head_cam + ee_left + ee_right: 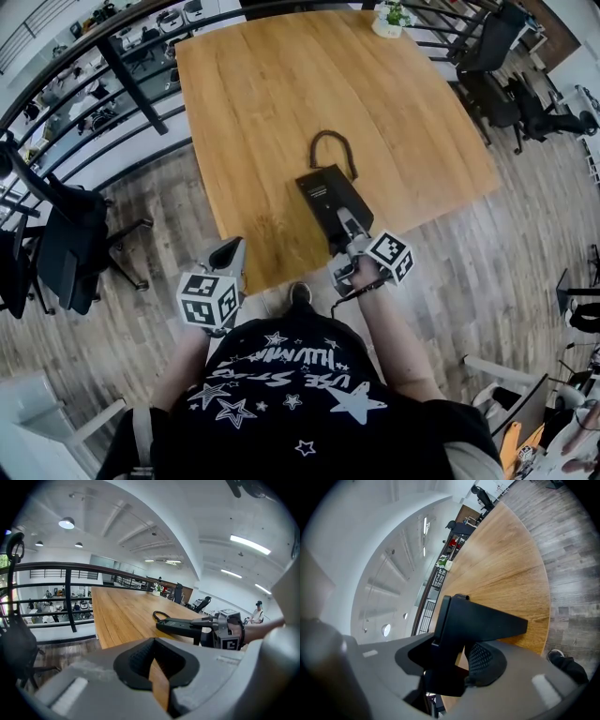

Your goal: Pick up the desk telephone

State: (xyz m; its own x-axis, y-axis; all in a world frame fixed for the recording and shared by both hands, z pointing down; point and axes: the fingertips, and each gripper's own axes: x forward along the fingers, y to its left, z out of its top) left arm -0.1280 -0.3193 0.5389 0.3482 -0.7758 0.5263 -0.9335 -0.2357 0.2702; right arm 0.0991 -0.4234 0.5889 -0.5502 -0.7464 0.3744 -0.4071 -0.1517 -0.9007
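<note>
A black desk telephone [326,195] lies on the wooden table [281,84] near its front edge, with a dark cord loop [331,148] behind it. My right gripper [346,232] is shut on the phone's near end. In the right gripper view the black body [478,620] sits between the pads [485,660]. From the left gripper view the phone [180,626] and the right gripper [220,632] appear at the right. My left gripper [230,255] hangs off the table's front left corner, shut with nothing in it [157,677].
A small potted plant [389,19] stands at the table's far edge. A black railing [112,66] runs along the left side. Office chairs stand on the wood floor at left [66,244] and far right [497,89]. My shoe [300,293] is under the table edge.
</note>
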